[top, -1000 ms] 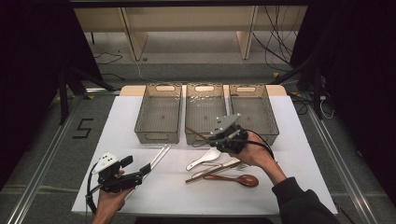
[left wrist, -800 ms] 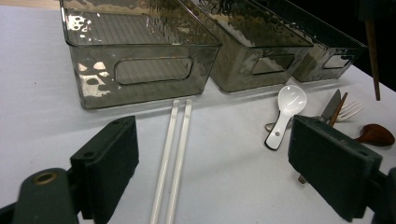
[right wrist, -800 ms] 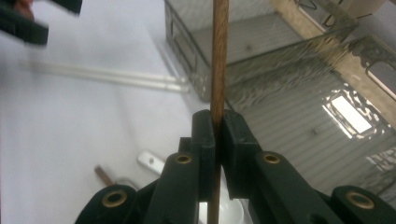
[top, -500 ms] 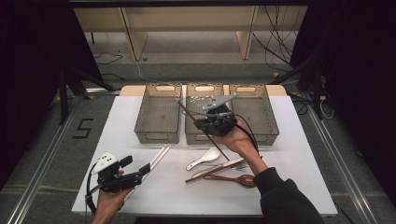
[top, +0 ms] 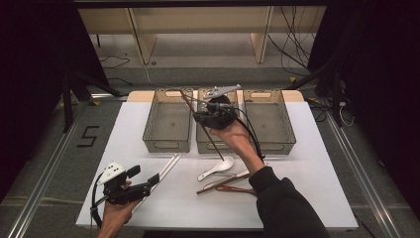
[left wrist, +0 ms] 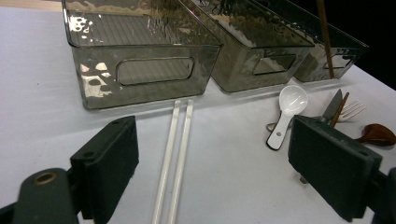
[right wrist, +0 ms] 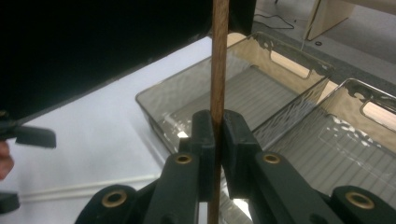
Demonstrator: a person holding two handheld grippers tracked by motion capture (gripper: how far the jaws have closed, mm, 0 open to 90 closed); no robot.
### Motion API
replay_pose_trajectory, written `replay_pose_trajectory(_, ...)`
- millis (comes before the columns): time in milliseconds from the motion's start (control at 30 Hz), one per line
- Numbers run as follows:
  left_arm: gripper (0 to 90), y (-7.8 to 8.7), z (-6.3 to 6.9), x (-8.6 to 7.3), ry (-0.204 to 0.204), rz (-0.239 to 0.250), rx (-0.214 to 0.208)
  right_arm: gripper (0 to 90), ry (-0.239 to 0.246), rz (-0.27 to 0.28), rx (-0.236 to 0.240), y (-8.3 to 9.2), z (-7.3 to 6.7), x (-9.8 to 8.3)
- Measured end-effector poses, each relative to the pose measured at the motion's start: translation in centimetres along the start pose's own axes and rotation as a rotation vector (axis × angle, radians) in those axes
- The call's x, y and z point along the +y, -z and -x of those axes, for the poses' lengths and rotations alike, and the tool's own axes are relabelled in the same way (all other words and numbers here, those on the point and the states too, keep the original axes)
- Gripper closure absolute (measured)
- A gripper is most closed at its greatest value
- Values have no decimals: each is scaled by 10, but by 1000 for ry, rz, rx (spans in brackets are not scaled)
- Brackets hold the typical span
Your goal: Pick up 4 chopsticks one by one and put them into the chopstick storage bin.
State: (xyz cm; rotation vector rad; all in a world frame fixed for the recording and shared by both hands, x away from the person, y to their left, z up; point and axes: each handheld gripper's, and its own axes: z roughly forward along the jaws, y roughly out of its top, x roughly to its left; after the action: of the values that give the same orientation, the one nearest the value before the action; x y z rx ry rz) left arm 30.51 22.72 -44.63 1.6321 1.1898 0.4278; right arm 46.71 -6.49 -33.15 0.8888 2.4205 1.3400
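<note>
The right gripper [top: 200,115], clamped on a brown chopstick [top: 200,122], has risen from the utensil pile at the worktop's near side toward twelve o'clock. It now hangs over the middle bin [top: 219,145], the chopstick lifted clear of the pile.

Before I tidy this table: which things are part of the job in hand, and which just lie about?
In the job:
- right gripper, shut on the brown chopstick
- three bins

Lying about:
- white chopsticks
- white spoon
- brown spoon
- left gripper, open

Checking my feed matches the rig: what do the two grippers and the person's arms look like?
Both grippers are black with flat rectangular jaws and brass-coloured pivot pins. The left gripper has a white top plate, the right gripper a grey three-cornered one. Each trails a black cable. The right arm wears a dark sleeve.
</note>
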Motion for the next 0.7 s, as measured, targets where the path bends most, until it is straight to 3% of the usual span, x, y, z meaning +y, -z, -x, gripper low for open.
replay_pose_trajectory(300,158,-1,2,0,-7,5,4,846,-87,54,-3,-20,6,20)
replay_pose_trajectory(700,158,-1,1,1,-12,4,2,846,-113,96,-39,-47,5,44)
